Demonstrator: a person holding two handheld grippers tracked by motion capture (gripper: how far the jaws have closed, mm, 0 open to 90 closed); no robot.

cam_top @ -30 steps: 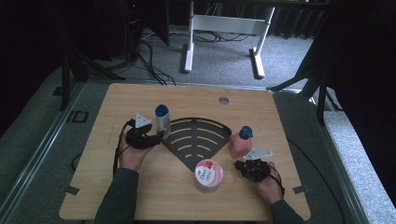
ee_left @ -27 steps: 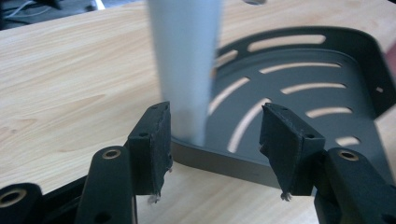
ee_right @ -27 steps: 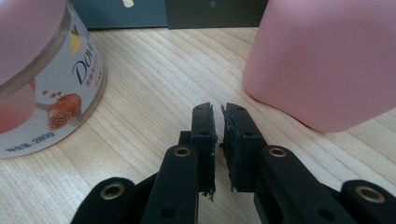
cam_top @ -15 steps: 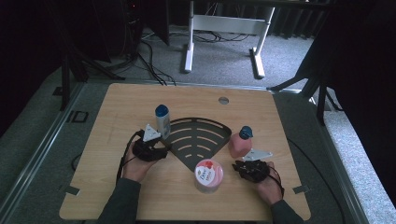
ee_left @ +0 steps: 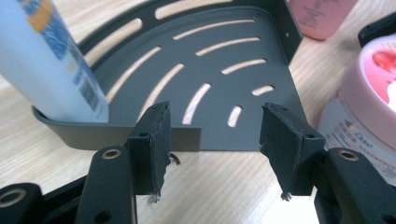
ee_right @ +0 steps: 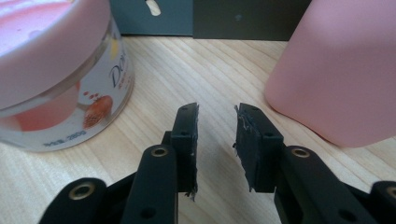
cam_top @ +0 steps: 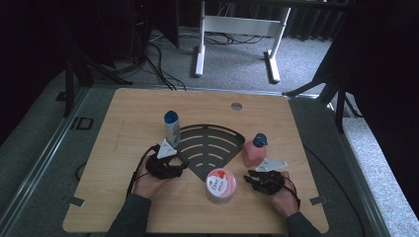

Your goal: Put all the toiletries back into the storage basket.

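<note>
1 white bottle (cam_top: 172, 128) in slotted tray (cam_top: 210, 148), pink jar (cam_top: 221, 185) outside

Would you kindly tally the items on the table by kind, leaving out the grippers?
Bottles: 2, white bottle and pink bottle
Jars: 1, jar
Racks: 1, rack
Total: 4

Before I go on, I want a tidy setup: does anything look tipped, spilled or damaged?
Nothing tipped or spilled. The white bottle, pink bottle and jar stand upright. The left gripper pads look frayed at their edges.
</note>
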